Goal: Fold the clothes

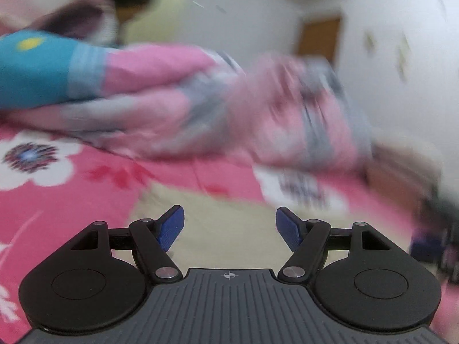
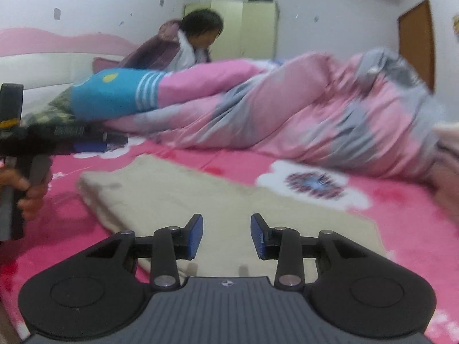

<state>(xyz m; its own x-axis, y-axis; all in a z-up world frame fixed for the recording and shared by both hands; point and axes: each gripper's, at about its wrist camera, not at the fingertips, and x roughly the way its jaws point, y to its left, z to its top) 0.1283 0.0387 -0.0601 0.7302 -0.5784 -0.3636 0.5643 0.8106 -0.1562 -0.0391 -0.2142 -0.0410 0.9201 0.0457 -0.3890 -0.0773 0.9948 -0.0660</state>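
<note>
Your left gripper (image 1: 230,226) & right gripper (image 2: 226,236): fingers released, nothing between, over beige garment (image 2: 178,197) flat on bed (image 2: 401,200); quilt (image 2: 301,109) heaped behind.

beige garment (image 2: 200,200) | pink floral sheet (image 2: 401,209) | quilt (image 2: 301,109) seemingly pink-grey

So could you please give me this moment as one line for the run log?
task: fold clothes | left claw: open, empty | right claw: open, empty | beige garment: flat on pink bedsheet | quilt: bunched behind
</note>
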